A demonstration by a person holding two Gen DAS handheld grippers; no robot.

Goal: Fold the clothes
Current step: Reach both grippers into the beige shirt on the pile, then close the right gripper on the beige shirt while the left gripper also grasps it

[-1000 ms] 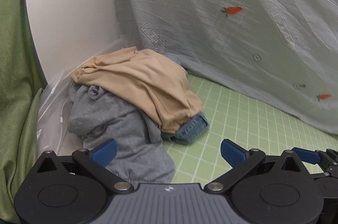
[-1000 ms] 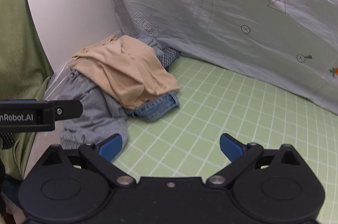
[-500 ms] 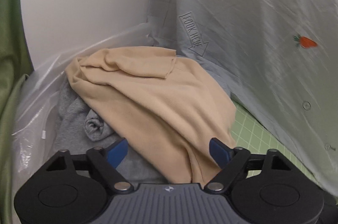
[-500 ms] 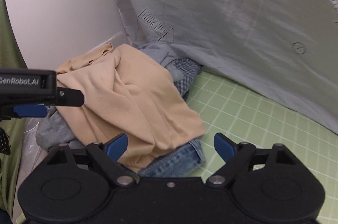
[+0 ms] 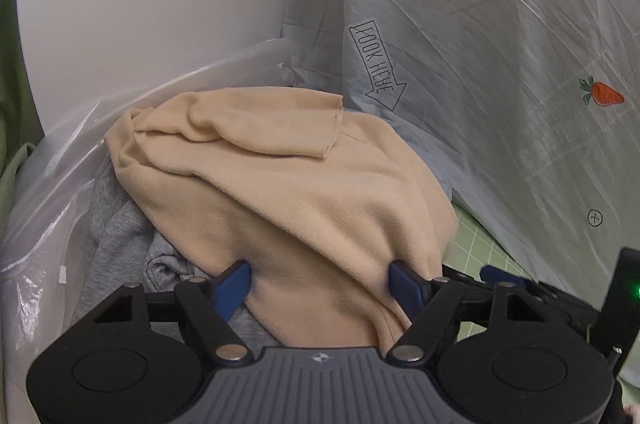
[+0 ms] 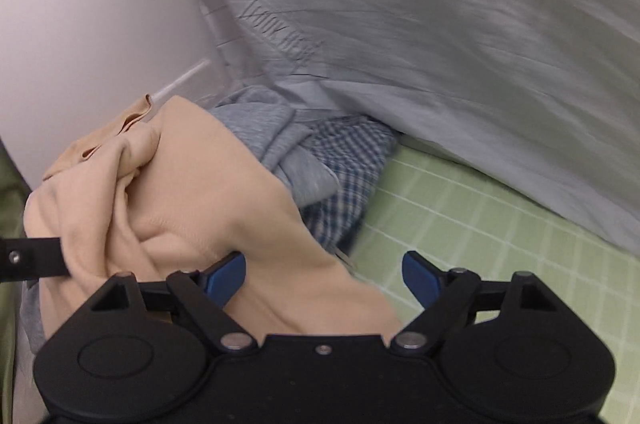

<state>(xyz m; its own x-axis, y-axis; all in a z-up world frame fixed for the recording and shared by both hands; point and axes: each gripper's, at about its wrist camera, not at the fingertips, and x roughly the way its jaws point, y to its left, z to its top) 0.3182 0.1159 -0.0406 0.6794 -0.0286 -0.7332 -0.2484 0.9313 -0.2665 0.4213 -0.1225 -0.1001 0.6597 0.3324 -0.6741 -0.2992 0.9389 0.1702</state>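
Note:
A beige garment [image 5: 300, 192] [image 6: 180, 192] lies on top of a pile of clothes in the corner. Under it are a grey sweatshirt [image 5: 116, 224], a light blue-grey garment [image 6: 272, 128] and a blue checked cloth [image 6: 352, 160]. My left gripper [image 5: 318, 284] is low over the pile and its jaws are closing, with a thick fold of the beige garment between the blue pads. My right gripper [image 6: 324, 276] stands open at the garment's right edge, its left pad against the beige cloth and its right pad over the green mat [image 6: 480, 224].
A white board [image 5: 140, 4] and a hanging grey sheet [image 5: 480, 64] with carrot prints wall in the corner. Clear plastic [image 5: 48, 204] lies along the pile's left side. Green fabric [image 5: 8, 64] hangs at the far left. The gridded mat stretches away to the right.
Both grippers have come in close to the pile and lower. The left jaws have narrowed around the beige garment. The jeans under it have dropped out of view.

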